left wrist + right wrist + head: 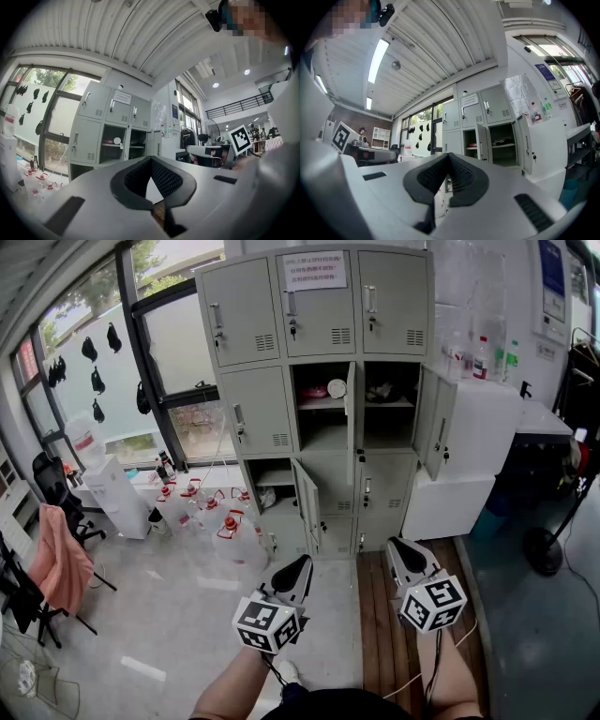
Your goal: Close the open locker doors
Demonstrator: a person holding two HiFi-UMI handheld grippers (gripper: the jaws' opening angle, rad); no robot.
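A grey locker cabinet (319,306) stands ahead by the window, some way off. Three of its doors hang open: the middle door (352,413) and the right door (437,432) of the middle row, and the bottom-left door (307,505). My left gripper (302,565) and right gripper (397,546) are held level low in the head view, both shut and empty, far short of the cabinet. The left gripper view shows the cabinet (112,136) beyond my shut left gripper (151,161). In the right gripper view my shut right gripper (449,157) sits under the cabinet (487,131).
Several water jugs (230,526) crowd the floor left of the cabinet. A white box (450,502) and a white counter (539,418) stand to its right. A fan (544,549) is at far right, a chair with pink cloth (56,563) at far left.
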